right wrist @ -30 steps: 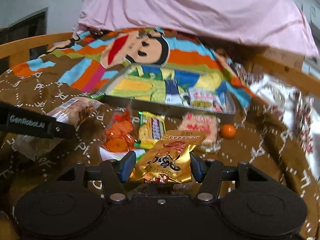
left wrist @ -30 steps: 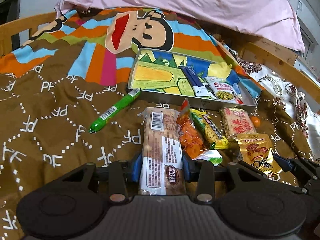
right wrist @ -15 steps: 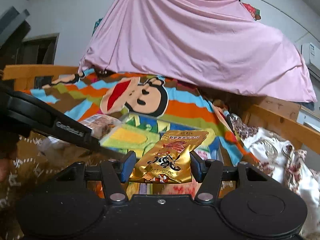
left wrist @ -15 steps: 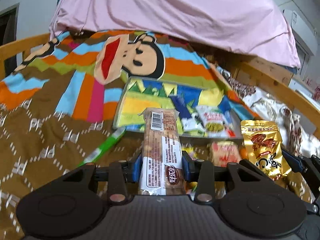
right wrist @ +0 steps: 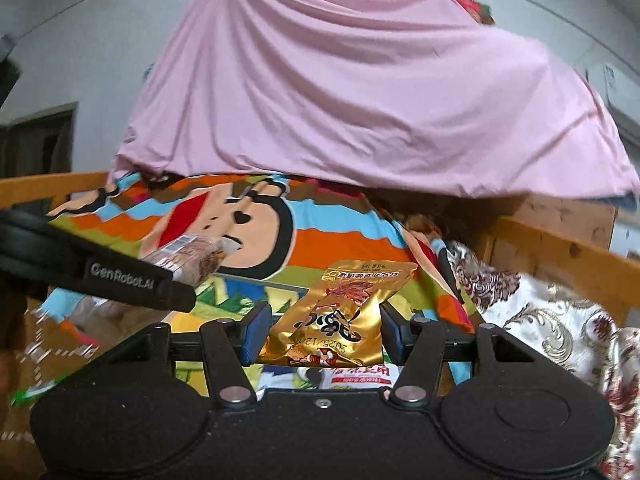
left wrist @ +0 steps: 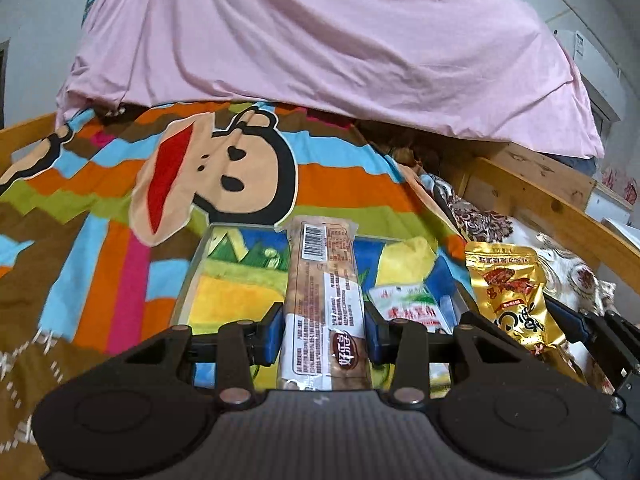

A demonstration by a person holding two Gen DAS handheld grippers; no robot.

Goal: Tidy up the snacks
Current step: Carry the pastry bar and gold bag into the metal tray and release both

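Left gripper (left wrist: 324, 334): jaws clamped on long biscuit pack (left wrist: 322, 300), barcode at far end, brown oval logo near jaws (Chinese characters, fine print unreadable). Pack held above tray (left wrist: 200, 264) on bed.

Right gripper (right wrist: 324, 334): jaws clamped on gold snack pouch (right wrist: 340, 316), black calligraphy, date stamp partly legible.

Left gripper arm at 9 o'clock in right view reads "GenRobot.AI".

Tray holds white-red packet (left wrist: 408, 308), lower part hidden behind gripper.

Monkey-print blanket (left wrist: 208, 168) underneath; pink sheet (left wrist: 320, 40) at 12 o'clock.
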